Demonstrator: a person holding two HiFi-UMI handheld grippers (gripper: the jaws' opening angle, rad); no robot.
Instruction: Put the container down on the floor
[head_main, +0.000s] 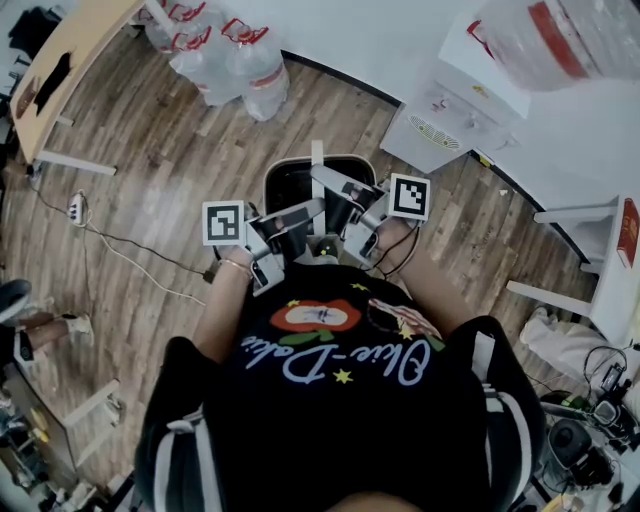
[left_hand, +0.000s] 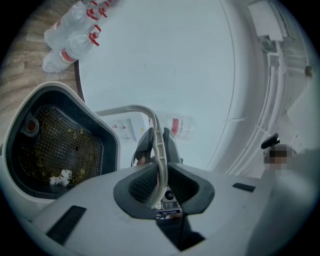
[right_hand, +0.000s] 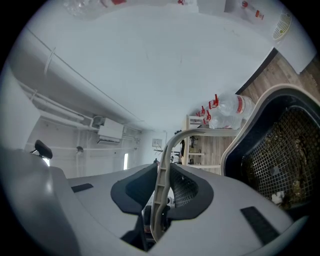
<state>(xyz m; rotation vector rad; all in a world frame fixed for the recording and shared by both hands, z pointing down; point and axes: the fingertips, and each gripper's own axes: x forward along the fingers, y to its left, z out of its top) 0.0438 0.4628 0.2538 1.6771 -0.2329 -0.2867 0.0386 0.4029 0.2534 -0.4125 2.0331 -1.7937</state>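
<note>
Left gripper (left_hand: 159, 186) clamped on thin bail handle (left_hand: 158, 145) of container (head_main: 288, 188). Right gripper (right_hand: 161, 192) pinches same handle alongside. Paired grip likely keeps container level. Mesh basket (left_hand: 65, 145) inside holds debris. Container hangs before person, seemingly above wooden floor (head_main: 170, 140).

Black shirt (head_main: 340, 420), grey left gripper (left_hand: 158, 150), right gripper (right_hand: 164, 172)

White container (head_main: 279, 170), black-meshed inside; brown wood-grain floor (head_main: 150, 150).
</note>
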